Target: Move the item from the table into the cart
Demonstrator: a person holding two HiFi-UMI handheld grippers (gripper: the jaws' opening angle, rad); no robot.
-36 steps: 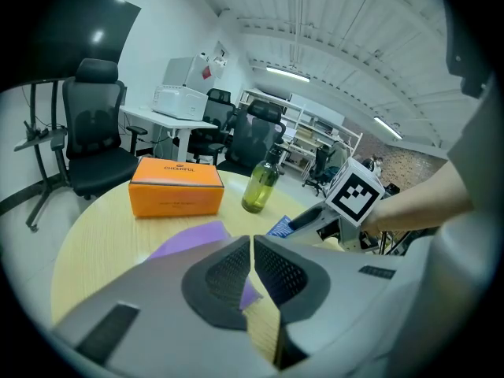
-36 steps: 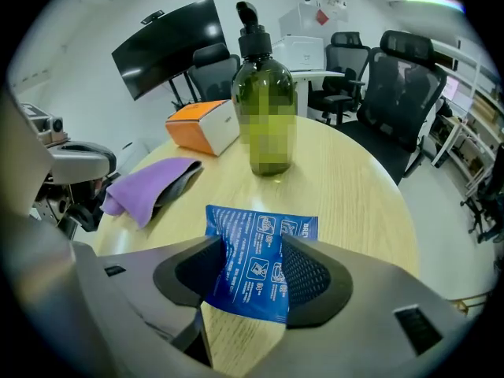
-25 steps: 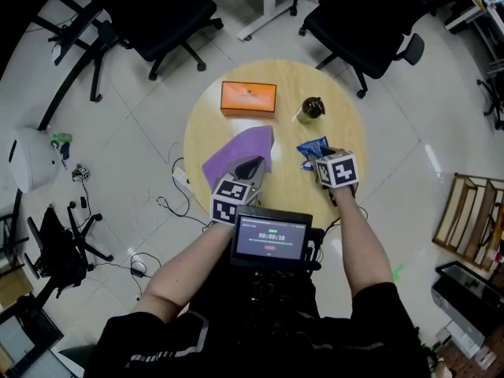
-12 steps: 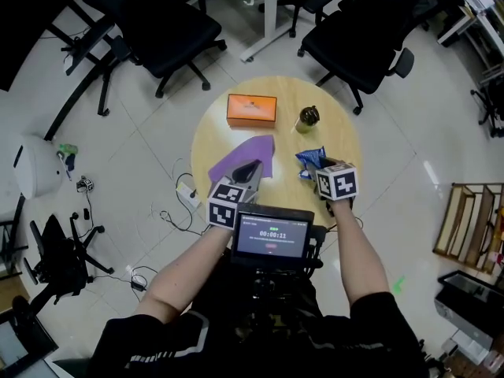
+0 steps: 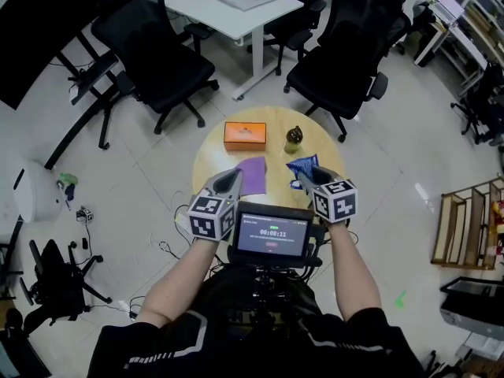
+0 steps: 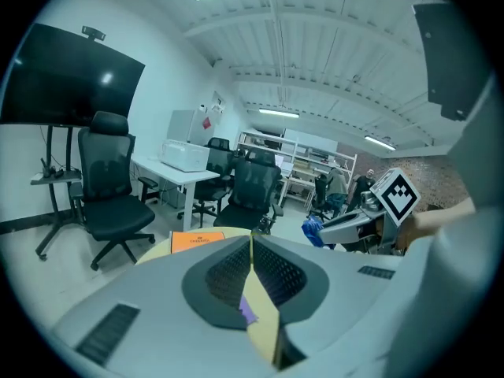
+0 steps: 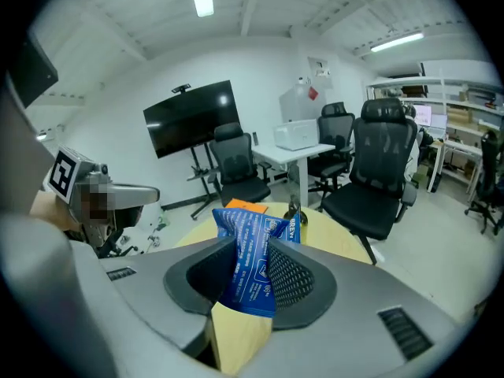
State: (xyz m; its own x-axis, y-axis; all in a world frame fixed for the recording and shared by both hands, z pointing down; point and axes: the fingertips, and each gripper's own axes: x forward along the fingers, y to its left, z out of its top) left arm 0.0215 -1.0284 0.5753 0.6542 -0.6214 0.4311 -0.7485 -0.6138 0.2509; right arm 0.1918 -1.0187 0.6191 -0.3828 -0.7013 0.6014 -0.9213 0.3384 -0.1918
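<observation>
My right gripper (image 5: 308, 179) is shut on a blue snack packet (image 7: 250, 239), which stands up between its pads, lifted clear of the round wooden table (image 5: 211, 157). The same blue packet (image 5: 302, 165) shows in the head view above the table's right side. Level with it on the left, my left gripper (image 5: 229, 181) is also raised. Its jaws meet in a thin line in the left gripper view (image 6: 252, 244) with nothing between them. A purple cloth (image 5: 253, 175) lies flat on the table just beyond it.
An orange box (image 5: 245, 135) and a small dark bottle (image 5: 294, 138) stand at the table's far side. Black office chairs (image 5: 161, 61) and a white desk (image 5: 236, 10) lie beyond. A wooden shelved rack (image 5: 453, 228) stands on the floor at the right.
Both grippers have risen from the table, the right one carrying the blue packet up. The left has come off the purple cloth, which stays on the table. The head view has pulled back.
</observation>
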